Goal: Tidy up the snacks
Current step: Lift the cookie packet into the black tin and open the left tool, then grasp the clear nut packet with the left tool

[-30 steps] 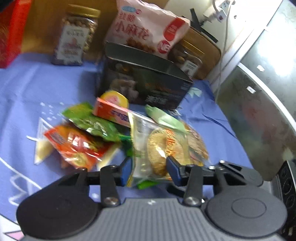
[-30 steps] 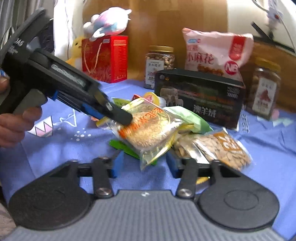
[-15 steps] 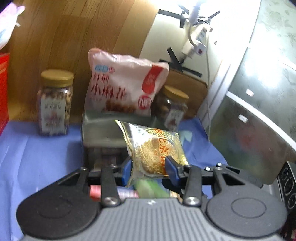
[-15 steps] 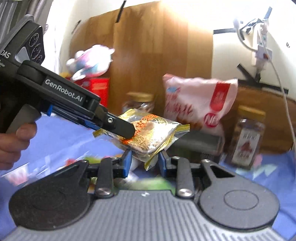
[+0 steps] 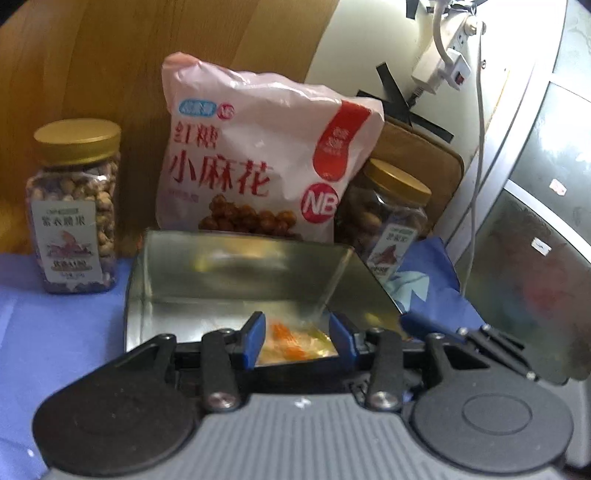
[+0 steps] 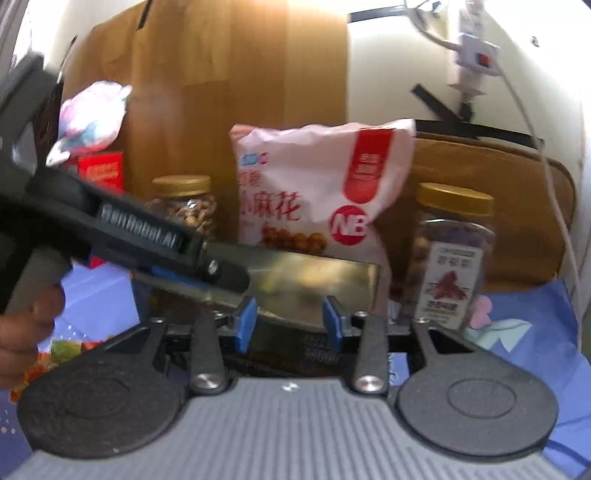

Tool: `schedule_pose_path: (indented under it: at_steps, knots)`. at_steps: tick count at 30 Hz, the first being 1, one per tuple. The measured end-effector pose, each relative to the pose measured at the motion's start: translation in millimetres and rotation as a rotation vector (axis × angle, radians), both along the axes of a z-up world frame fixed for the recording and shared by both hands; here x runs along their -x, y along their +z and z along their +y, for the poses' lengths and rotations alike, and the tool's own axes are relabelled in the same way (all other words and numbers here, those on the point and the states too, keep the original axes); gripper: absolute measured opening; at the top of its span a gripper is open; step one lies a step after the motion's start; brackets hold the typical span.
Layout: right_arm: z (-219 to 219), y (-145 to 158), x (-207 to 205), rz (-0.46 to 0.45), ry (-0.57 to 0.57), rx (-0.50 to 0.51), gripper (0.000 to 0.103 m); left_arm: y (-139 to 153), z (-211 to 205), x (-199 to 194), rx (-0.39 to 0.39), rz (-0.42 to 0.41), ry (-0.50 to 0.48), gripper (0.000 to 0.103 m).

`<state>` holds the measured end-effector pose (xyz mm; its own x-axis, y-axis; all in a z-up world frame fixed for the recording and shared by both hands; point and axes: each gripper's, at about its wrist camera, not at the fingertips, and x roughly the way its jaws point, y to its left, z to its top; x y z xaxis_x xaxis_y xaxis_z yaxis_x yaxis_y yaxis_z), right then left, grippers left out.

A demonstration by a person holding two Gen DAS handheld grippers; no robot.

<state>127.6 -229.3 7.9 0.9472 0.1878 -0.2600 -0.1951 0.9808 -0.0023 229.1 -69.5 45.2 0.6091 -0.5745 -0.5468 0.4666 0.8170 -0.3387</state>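
At lower centre of the left wrist view, the left gripper [image 5: 297, 341] holds a blurred snack packet [image 5: 291, 341] over the open metal tin [image 5: 236, 280], while the right gripper [image 6: 288, 323], jaws just opened, holds nothing.

A table under a blue cloth [image 5: 55, 332] with pale printed shapes stands against a cream wall [image 6: 388, 66]. A wood panel [image 5: 166, 33] with vertical grain leans on the wall behind the table's left part. Right of the panel, a tan cushion [image 6: 517, 206] rests against the wall, crossed by black tape strips [image 6: 476, 127]. Above the cushion, a white power strip [image 5: 443, 70] hangs with a white cable [image 5: 478, 147] trailing down. Right of the cushion stands a grey glazed cabinet [image 5: 535, 240]. Light is bright and soft.
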Motion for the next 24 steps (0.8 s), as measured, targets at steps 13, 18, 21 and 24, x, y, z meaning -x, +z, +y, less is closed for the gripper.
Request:
schedule_pose_path:
  at_steps: [13,18,21,24]
  knots:
    - [-68.4,-40.7,64.5,0.196,-0.125,-0.291,0.045,-10.4,10.4,73.5,0.02,0.022,-0.127,0.042]
    - [-70.5,-57.1,85.2,0.287,-0.117,-0.386,0.045,-18.7,-15.6,79.8,0.026,0.053,-0.189,0.042]
    - [-70.6,-58.4,95.5,0.313,-0.091,-0.436,0.045,-22.4,-32.6,83.5,0.031,0.077,-0.25,0.042]
    - [-72.2,-59.8,102.8,0.329,-0.066,-0.492,0.045,-32.7,-48.6,78.7,-0.029,0.129,-0.25,0.042]
